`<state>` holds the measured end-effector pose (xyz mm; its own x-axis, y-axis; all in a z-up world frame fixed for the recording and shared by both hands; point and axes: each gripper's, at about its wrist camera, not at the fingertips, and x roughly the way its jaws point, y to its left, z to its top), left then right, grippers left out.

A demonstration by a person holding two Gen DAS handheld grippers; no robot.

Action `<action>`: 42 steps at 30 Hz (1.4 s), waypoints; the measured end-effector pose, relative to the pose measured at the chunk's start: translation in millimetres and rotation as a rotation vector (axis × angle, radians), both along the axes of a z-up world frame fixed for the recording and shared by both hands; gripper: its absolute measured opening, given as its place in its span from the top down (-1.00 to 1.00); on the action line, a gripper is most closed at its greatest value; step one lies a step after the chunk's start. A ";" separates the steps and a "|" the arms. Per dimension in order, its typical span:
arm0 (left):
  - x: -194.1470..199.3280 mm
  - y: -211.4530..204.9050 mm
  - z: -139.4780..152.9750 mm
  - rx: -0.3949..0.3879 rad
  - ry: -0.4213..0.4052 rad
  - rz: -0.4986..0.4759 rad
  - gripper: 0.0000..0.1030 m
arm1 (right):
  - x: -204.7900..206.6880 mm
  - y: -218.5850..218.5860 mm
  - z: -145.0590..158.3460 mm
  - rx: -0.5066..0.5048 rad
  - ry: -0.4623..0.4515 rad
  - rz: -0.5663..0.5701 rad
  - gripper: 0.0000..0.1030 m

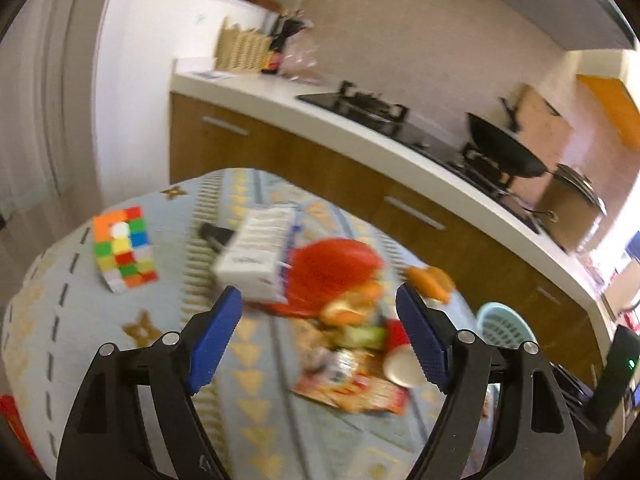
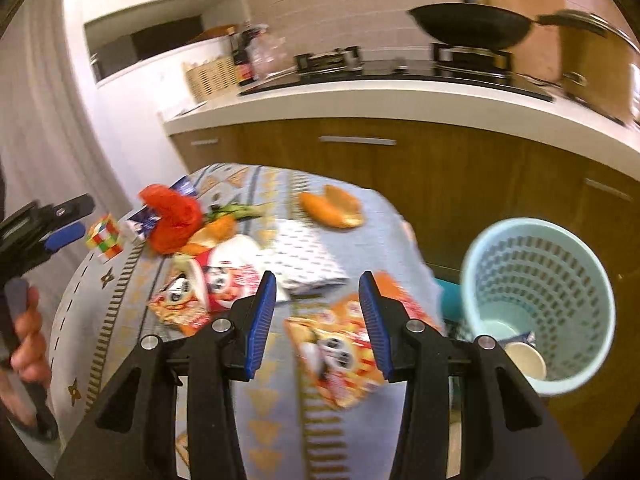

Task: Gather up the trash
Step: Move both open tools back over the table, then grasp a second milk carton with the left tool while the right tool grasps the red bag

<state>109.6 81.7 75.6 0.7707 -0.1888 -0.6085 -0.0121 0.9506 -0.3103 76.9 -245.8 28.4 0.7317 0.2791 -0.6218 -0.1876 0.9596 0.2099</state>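
Trash lies on a round table with a blue patterned cloth (image 2: 280, 420). My right gripper (image 2: 318, 320) is open, hovering over an orange snack wrapper (image 2: 340, 360) near the table's right edge. Behind it lie a red-and-white cup (image 2: 228, 276), another snack wrapper (image 2: 180, 308), a white patterned box (image 2: 304, 260), a red plastic bag (image 2: 172, 216) and peels. My left gripper (image 1: 320, 336) is open above the red bag (image 1: 332, 268), the white box (image 1: 256, 256), the food scraps (image 1: 348, 316) and the cup (image 1: 400, 356). A light blue trash basket (image 2: 536, 296) stands right of the table and holds a paper cup (image 2: 526, 360).
A colour cube (image 1: 122, 248) sits on the left of the table, also in the right wrist view (image 2: 105, 238). A bread roll (image 2: 332, 206) lies at the far edge. Behind is a kitchen counter (image 2: 360, 100) with a stove and wok (image 2: 472, 26). The left gripper shows at far left in the right wrist view (image 2: 48, 232).
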 end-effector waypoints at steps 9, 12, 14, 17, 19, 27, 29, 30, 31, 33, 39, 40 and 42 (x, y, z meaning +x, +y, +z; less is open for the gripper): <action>72.4 21.2 -33.1 0.017 0.157 -0.031 -0.50 | 23.5 45.6 8.4 -0.034 -0.015 0.081 0.23; 87.8 21.0 -46.3 0.044 0.199 -0.034 -0.47 | 32.1 53.1 10.4 -0.039 -0.015 0.097 0.23; 94.3 21.6 -51.9 0.060 0.218 -0.035 -0.44 | 37.2 58.2 11.5 -0.042 -0.015 0.109 0.23; 99.1 25.7 -59.1 0.051 0.234 -0.050 -0.23 | 46.1 71.6 13.6 -0.040 -0.015 0.138 0.23; 102.5 30.3 -64.3 0.029 0.252 -0.059 -0.07 | 51.9 84.5 15.2 -0.044 -0.016 0.161 0.23; 78.2 42.3 -61.4 -0.002 0.195 -0.033 0.29 | 79.9 132.0 18.7 -0.047 -0.004 0.239 -0.05; 67.5 44.3 -55.9 -0.008 0.171 -0.027 0.29 | 89.0 141.0 17.1 -0.040 0.013 0.241 -0.17; 60.3 45.1 -52.3 -0.011 0.155 -0.027 0.29 | 96.1 145.5 14.9 -0.036 0.028 0.235 -0.25; 55.5 45.1 -49.4 -0.009 0.142 -0.026 0.29 | 101.0 148.3 12.8 -0.031 0.042 0.235 -0.26; 51.2 44.8 -45.4 0.000 0.129 -0.020 0.30 | 109.8 155.0 8.3 -0.021 0.068 0.244 -0.26; 41.5 49.0 -46.9 -0.010 0.131 -0.018 0.30 | 134.6 173.5 -8.2 -0.012 0.152 0.251 -0.26; 39.8 49.8 -48.3 -0.013 0.133 -0.015 0.30 | 136.3 174.0 -10.3 -0.006 0.162 0.248 -0.26; 35.0 51.4 -49.9 -0.020 0.132 -0.009 0.30 | 140.1 175.1 -14.2 0.010 0.178 0.248 -0.26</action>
